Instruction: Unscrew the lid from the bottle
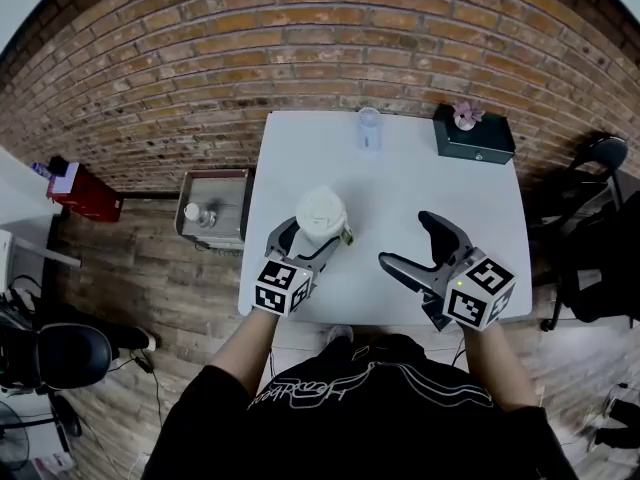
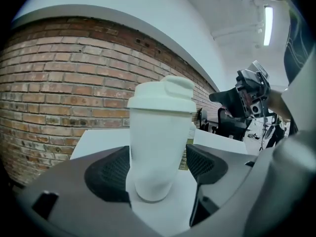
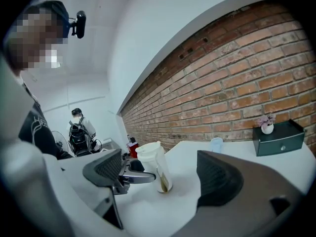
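A white bottle (image 1: 322, 215) with a white screw lid (image 2: 162, 95) stands upright near the front left of the white table (image 1: 400, 183). My left gripper (image 1: 303, 240) has its jaws around the bottle's lower body (image 2: 150, 157). The left pad sits at the bottle's wall, and a narrow gap shows at the right pad (image 2: 203, 163), so the jaws are open. My right gripper (image 1: 415, 248) hovers open and empty over the front right of the table. In the right gripper view the bottle (image 3: 157, 167) stands ahead of the right gripper (image 3: 160, 174), with a green label low on its side.
A clear plastic cup (image 1: 369, 128) stands at the table's far edge. A black box (image 1: 475, 136) with a small flower pot sits at the far right corner. A metal bin (image 1: 212, 206) stands left of the table, chairs (image 1: 600, 158) to the right. Brick wall behind.
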Demonstrator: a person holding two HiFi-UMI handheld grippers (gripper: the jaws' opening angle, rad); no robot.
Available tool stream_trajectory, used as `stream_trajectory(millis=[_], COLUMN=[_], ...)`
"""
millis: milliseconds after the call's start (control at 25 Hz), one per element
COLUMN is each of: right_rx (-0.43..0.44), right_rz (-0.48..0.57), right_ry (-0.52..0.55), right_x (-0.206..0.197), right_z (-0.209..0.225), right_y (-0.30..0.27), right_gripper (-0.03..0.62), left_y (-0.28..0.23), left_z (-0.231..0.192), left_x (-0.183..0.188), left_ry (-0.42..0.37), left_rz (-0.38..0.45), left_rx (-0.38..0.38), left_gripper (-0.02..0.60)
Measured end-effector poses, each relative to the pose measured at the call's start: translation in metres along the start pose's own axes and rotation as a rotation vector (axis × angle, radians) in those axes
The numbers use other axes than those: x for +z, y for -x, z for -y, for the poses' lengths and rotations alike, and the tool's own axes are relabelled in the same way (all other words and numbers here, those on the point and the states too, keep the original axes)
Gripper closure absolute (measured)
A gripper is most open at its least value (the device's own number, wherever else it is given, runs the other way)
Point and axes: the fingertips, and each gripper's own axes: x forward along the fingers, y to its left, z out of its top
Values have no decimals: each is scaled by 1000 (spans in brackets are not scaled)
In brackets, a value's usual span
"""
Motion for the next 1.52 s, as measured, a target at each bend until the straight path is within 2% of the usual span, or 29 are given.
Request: stream_trajectory(millis=[360, 880, 1160, 1520], right_rx=[16, 70, 59, 49], right_rz=[-41, -81, -134, -180], right_ry=[-16, 106, 145, 200], right_x=[-18, 0, -6, -9], right_z=[-8, -28, -27, -36], right_y=[-18, -80, -120, -143], right_gripper=[143, 162, 180, 196], left_y=[-10, -10, -11, -10], left_z=[0, 1, 1, 1], left_x=[-4, -5, -6, -7], left_ry=[-4, -29, -28, -18], left_rz=[35, 15, 8, -18], left_rx=[-30, -38, -36, -28], left_gripper=[222, 222, 222, 222])
